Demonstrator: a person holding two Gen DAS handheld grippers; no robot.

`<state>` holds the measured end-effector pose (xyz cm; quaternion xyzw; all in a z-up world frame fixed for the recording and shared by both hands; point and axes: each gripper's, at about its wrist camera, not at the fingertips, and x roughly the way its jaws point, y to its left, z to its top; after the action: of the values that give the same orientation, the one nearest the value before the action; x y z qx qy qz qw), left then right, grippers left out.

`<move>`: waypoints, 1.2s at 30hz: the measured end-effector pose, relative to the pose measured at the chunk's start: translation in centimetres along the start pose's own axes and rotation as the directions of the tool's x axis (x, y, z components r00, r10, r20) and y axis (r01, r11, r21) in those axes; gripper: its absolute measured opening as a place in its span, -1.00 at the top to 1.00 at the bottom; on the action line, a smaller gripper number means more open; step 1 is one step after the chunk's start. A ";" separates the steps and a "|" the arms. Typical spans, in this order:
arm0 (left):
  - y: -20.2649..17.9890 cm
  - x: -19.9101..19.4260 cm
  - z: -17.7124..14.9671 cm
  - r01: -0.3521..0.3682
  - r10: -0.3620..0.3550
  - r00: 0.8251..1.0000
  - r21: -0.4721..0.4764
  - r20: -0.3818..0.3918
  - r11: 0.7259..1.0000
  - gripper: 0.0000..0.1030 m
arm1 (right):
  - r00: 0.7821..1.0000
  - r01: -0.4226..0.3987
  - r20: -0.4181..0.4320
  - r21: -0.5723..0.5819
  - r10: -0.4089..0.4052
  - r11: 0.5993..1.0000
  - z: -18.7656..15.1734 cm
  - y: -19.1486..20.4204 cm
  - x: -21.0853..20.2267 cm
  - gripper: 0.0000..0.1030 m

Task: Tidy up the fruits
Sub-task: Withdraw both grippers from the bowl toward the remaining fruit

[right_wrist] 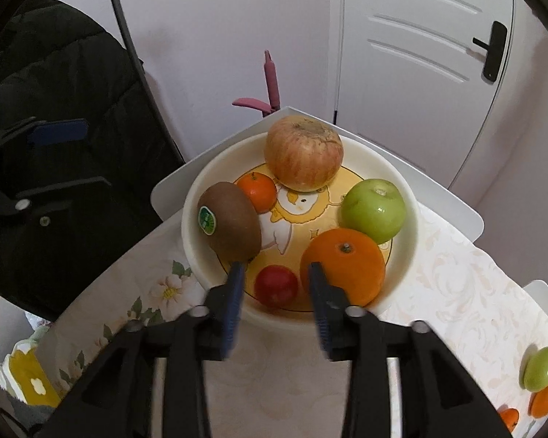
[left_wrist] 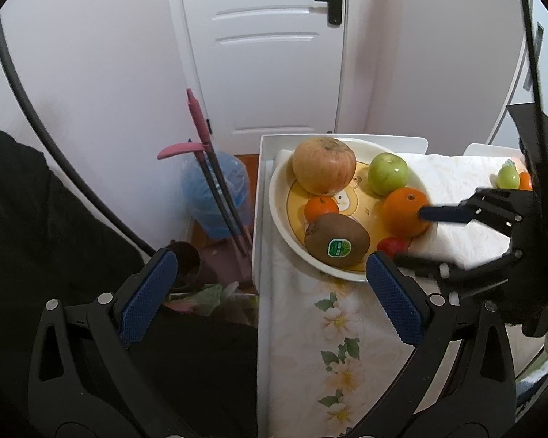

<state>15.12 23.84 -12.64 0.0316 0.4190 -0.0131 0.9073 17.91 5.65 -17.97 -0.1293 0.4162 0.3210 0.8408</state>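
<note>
Right wrist view puts your right gripper (right_wrist: 276, 273) over the near rim of the bowl (right_wrist: 407, 255), jaws parted and gripping nothing. Working down in size: the big apple (right_wrist: 303, 153) sits far ahead of the jaws and is in no danger; the orange (right_wrist: 347, 262) lies against the outside of your right-hand finger, so any sideways drift there could shove it into the green apple (right_wrist: 374, 210) just beyond it. The kiwi (right_wrist: 232, 224) perches by the tip of the left-hand finger and high on the bowl wall; a nudge could roll it over the rim or onto the small tangerine (right_wrist: 257, 189) behind it. The small red fruit (right_wrist: 276, 284) sits between the fingers, untouched by the pads; if you mean to leave it, closing now would trap it, and lifting off crookedly could drag it. Your left gripper (left_wrist: 270, 299) hangs spread and empty short of the bowl, one finger near its rim, so watch that you don't tip it. More fruit (right_wrist: 542, 368) waits well off to the right.
</note>
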 end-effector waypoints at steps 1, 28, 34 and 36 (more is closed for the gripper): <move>-0.1 0.0 0.0 0.000 0.000 1.000 -0.001 0.000 1.000 -1.00 | 1.000 -0.007 0.008 -0.002 0.007 1.000 -0.1 0.1 -0.1 -0.28; -4.8 -5.0 3.8 0.068 -0.075 0.993 0.079 0.088 0.995 -1.00 | 0.995 0.078 0.054 0.123 -0.085 0.989 -1.3 -1.9 -9.1 -0.99; -8.0 -5.7 5.3 0.146 -0.160 0.983 0.143 0.091 0.979 -1.00 | 0.981 0.168 0.058 0.232 -0.186 0.958 -2.9 -3.8 -13.4 -0.99; -9.3 -6.0 5.6 0.164 -0.181 0.979 0.162 0.094 0.973 -1.00 | 0.973 0.199 0.059 0.260 -0.222 0.945 -3.7 -4.6 -14.9 -0.99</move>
<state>15.05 14.20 -4.87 0.0638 0.3680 -0.1256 0.9191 11.94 -6.06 -8.85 -0.0509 0.4000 0.1792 0.8974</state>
